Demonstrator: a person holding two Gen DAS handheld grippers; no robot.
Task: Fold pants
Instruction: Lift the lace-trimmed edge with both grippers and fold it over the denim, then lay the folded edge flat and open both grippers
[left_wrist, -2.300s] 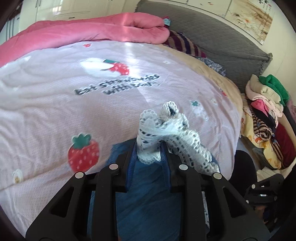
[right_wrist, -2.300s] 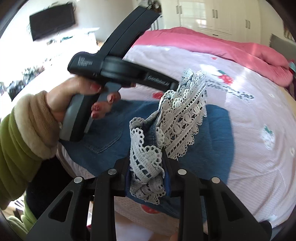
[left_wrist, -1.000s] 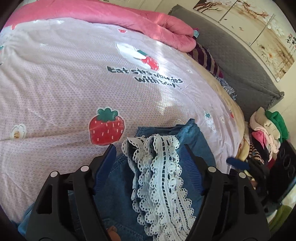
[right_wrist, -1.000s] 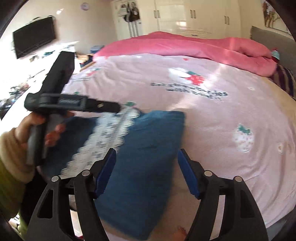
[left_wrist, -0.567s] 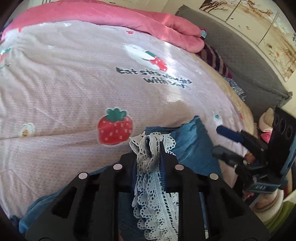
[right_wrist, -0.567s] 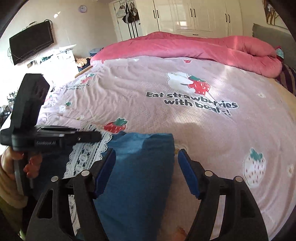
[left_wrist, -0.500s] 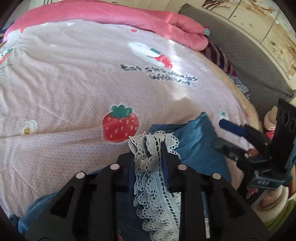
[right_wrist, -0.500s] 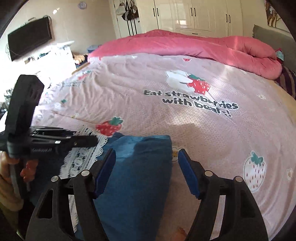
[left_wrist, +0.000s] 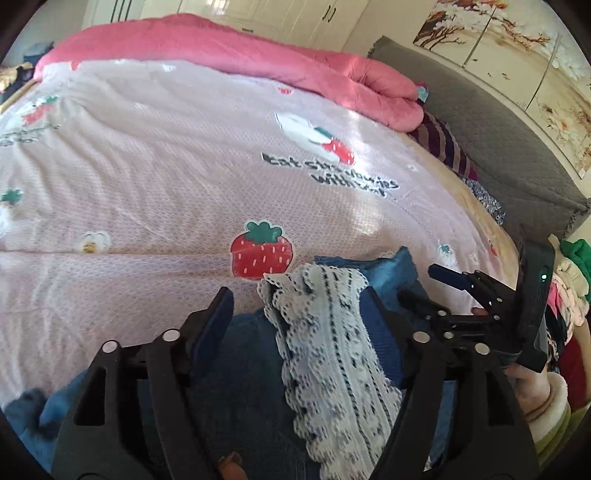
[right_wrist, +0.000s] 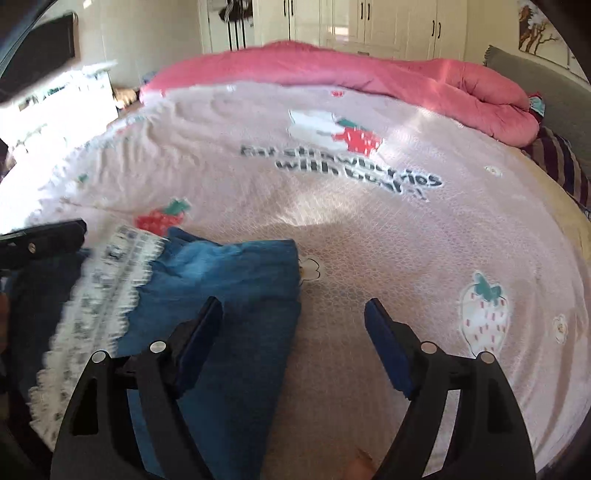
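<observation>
The blue denim pants lie folded at the near edge of the bed, with their white lace trim running up the middle in the left wrist view. Their near end is cut off by the bottom of both pictures, and the lace is smeared by blur in the right wrist view, so its pattern cannot be read there. The left tongs are opening; the lace lies between the pads, which do not press on it. The right tongs are also opening, straddling the pants' right edge without gripping. The right hand is partly hidden behind its tool. The bed wears a pink strawberry-print sheet with partly blurred lettering, a rolled pink duvet at the far side, a grey headboard, and white wardrobes beyond.
</observation>
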